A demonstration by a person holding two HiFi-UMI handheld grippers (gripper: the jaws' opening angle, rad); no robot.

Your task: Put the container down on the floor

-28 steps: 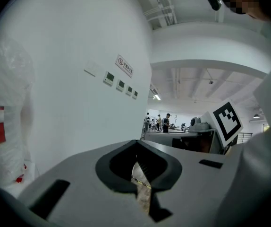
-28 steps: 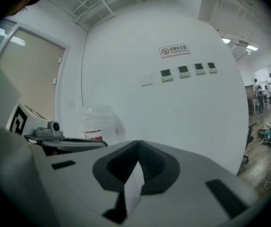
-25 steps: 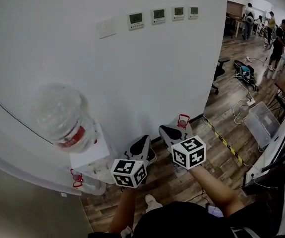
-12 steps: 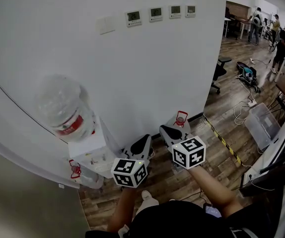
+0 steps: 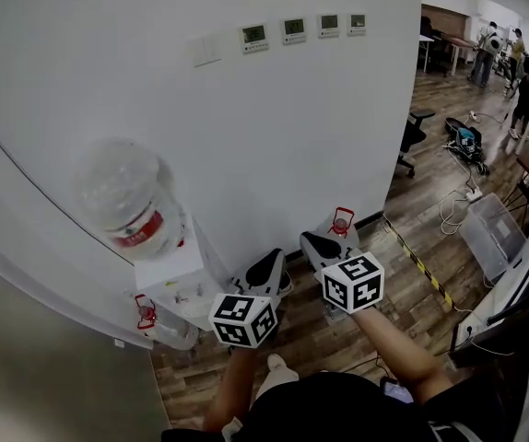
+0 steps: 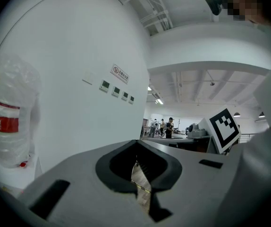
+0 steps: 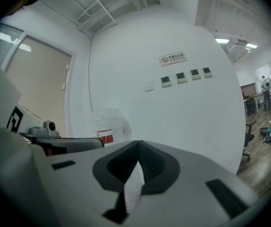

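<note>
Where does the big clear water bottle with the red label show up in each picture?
Head view: water bottle, left of centre, on the white dispenser.
Left gripper view: water bottle at the far left edge.
Right gripper view: water bottle left of centre, just above the jaws.
Shared landmark: row of wall panels.

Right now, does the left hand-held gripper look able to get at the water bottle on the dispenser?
Probably yes. The bottle sits ahead and to the left of the left hand-held gripper with only open air between, though its jaws are shut and empty.
</note>
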